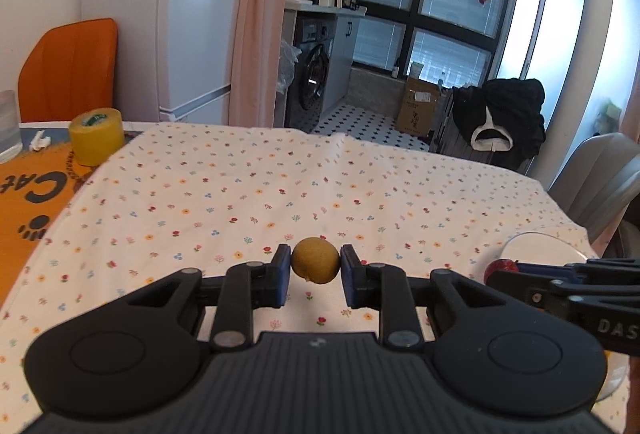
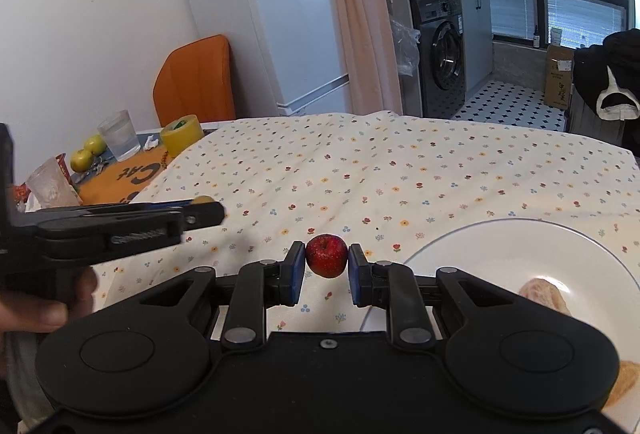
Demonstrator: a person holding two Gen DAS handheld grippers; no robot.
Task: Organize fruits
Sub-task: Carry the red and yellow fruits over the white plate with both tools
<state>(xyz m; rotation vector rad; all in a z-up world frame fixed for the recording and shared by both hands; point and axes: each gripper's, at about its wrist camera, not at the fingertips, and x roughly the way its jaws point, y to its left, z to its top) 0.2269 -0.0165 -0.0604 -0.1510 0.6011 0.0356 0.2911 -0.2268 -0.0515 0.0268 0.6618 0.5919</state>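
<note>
A flower-print tablecloth [image 1: 280,193] covers the table, with a washing machine [image 2: 444,57] and dark windows beyond. The left gripper [image 1: 315,266] is narrowed onto a brown round fruit [image 1: 315,260], both blue pads touching its sides, held above the cloth. The right gripper [image 2: 327,266] likewise pinches a small red apple [image 2: 326,255] between its pads. Right of those jaws sits a white plate [image 2: 500,242] holding pale food. Far left of them stand a yellow tape roll [image 2: 182,135], a glass [image 2: 119,135] and two green fruits [image 2: 88,153].
</note>
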